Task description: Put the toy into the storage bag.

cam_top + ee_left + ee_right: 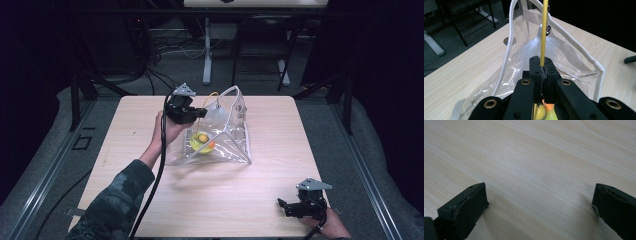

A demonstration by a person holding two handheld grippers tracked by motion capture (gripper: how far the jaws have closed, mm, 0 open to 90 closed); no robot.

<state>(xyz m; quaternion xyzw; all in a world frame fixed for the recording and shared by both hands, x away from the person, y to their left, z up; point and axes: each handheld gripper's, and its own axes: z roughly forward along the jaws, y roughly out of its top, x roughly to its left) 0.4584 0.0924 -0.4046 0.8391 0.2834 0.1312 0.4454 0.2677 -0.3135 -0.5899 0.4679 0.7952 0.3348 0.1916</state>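
A clear plastic bag (pixel 231 131) with white edging stands open on the wooden table (pixel 280 125), a little left of centre. At its bottom lie a yellow object (pixel 201 141) and a small orange one (pixel 212 145). My left gripper (pixel 201 113) hovers at the bag's left side, shut on a thin yellow cord (pixel 213 95). In the left gripper view the cord (pixel 545 32) runs up from my left gripper (pixel 543 66) to a metal ring at the top of the bag (pixel 566 53). My right gripper (pixel 281 204) rests near the front right edge, open on bare wood (pixel 540 200).
Beyond the far edge of the table are chair and desk legs (pixel 207 55) and cables on the floor. A round hole (pixel 509 40) is cut in the tabletop near the bag. Bare wood stretches between the bag and the right gripper.
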